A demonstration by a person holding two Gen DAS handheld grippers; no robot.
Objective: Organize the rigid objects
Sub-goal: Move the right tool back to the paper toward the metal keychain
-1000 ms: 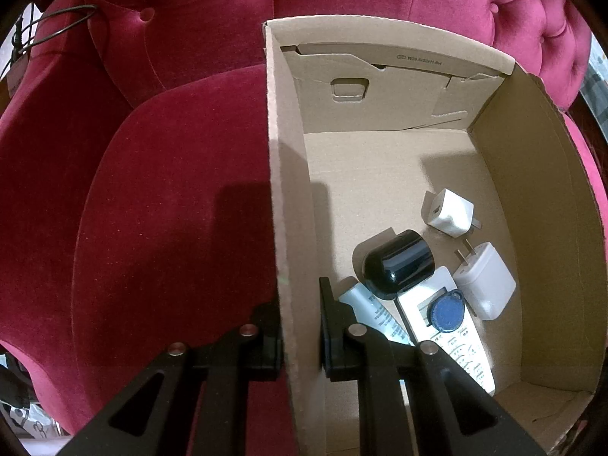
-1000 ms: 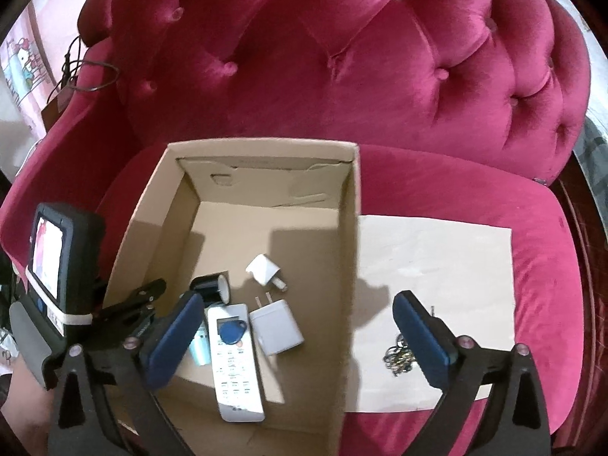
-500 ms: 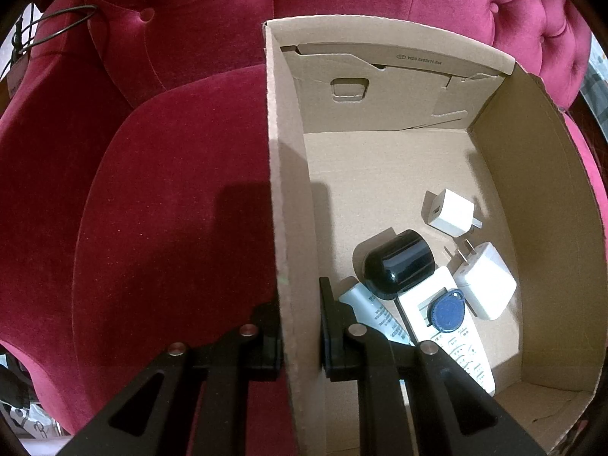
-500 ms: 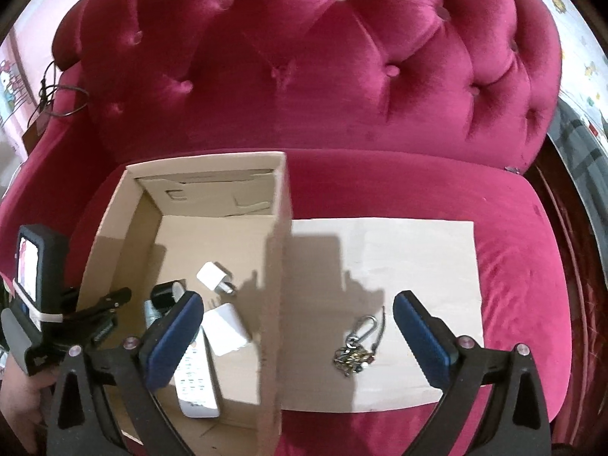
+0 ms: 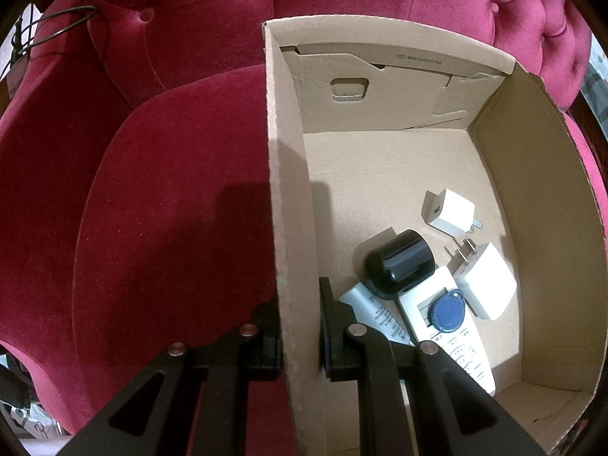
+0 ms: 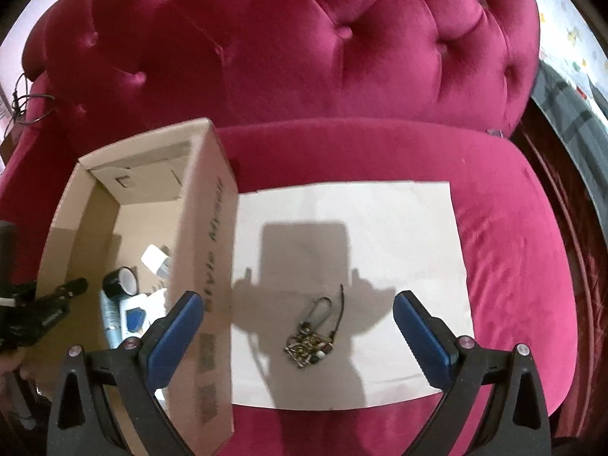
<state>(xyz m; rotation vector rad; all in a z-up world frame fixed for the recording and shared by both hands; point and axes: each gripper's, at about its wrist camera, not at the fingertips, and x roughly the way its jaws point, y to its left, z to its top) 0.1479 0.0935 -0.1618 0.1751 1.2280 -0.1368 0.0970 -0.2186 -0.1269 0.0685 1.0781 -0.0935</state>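
A small printed code is running along the box's (image 5: 292, 205) far flap (too small to read), and blurred lettering is showing on its outer side wall. The left gripper (image 5: 300, 326) is clamping the box's near-left wall, one finger inside, one outside. The right gripper (image 6: 300, 319) is hanging wide open and empty, with the keys (image 6: 311, 344) lying on the sheet (image 6: 380, 228) between its blue pads (image 6: 421, 336), just below.

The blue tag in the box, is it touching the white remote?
Touching. The left wrist view shows the blue tag lying flat on top of the white remote, overlapping its screen, with no gap visible.
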